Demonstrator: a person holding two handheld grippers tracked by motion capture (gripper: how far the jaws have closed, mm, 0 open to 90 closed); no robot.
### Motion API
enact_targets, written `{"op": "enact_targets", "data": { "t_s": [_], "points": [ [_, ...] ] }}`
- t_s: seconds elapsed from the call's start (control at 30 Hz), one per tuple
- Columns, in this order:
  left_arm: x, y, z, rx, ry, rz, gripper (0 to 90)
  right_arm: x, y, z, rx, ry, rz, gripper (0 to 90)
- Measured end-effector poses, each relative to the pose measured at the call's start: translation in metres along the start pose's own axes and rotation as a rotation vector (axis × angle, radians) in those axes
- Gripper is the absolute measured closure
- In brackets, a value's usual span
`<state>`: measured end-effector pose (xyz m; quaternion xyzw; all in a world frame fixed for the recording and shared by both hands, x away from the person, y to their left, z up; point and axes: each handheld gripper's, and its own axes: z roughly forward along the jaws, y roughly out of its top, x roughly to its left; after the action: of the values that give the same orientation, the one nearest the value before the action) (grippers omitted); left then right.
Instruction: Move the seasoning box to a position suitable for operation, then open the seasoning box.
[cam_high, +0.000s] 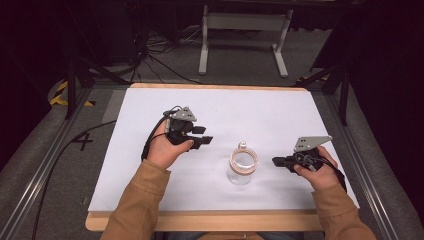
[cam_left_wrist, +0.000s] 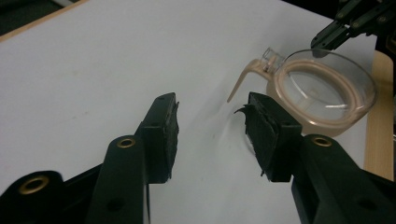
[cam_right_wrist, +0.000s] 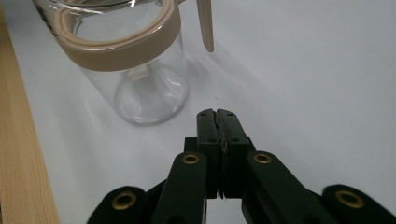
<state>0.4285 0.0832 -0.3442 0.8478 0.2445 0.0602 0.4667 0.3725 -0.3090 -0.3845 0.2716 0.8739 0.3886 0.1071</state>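
A clear glass jar (cam_high: 242, 167) with a beige collar and a swung-open clip lid stands upright on the white table sheet (cam_high: 225, 115), front centre. My left gripper (cam_high: 202, 136) hovers to the jar's left, open and empty; in its own view the jar (cam_left_wrist: 322, 93) lies just beyond the right jaw. My right gripper (cam_high: 278, 161) sits to the jar's right, shut with nothing in it. In the right gripper view the shut jaws point past the jar (cam_right_wrist: 126, 60), a short gap away.
The wooden table edge (cam_high: 200, 220) runs along the front. Metal rails (cam_high: 45, 165) flank the table on both sides. A white stand (cam_high: 245, 30) and cables lie on the floor beyond the far edge.
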Motion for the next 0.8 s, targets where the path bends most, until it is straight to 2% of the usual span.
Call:
{"op": "enact_targets", "data": {
  "t_s": [0.13,0.2,0.37,0.6,0.8],
  "points": [
    [-0.005,0.008,0.007,-0.054,-0.040,0.009,61.5,0.001,-0.004,-0.006,-0.003,-0.011,0.012,89.5],
    [-0.006,0.010,0.010,-0.057,-0.053,0.008,62.7,0.001,-0.005,-0.007,-0.007,-0.015,0.012,89.5],
    [-0.008,0.016,0.023,-0.084,-0.091,-0.009,73.7,0.004,-0.008,-0.010,-0.011,-0.024,0.017,89.5],
    [-0.008,0.022,0.046,-0.083,-0.157,-0.016,84.0,0.010,-0.014,-0.012,-0.004,-0.027,0.021,89.4],
    [-0.010,0.027,0.062,-0.076,-0.193,-0.009,85.0,0.014,-0.019,-0.013,-0.003,-0.030,0.032,89.4]
  ]
}}
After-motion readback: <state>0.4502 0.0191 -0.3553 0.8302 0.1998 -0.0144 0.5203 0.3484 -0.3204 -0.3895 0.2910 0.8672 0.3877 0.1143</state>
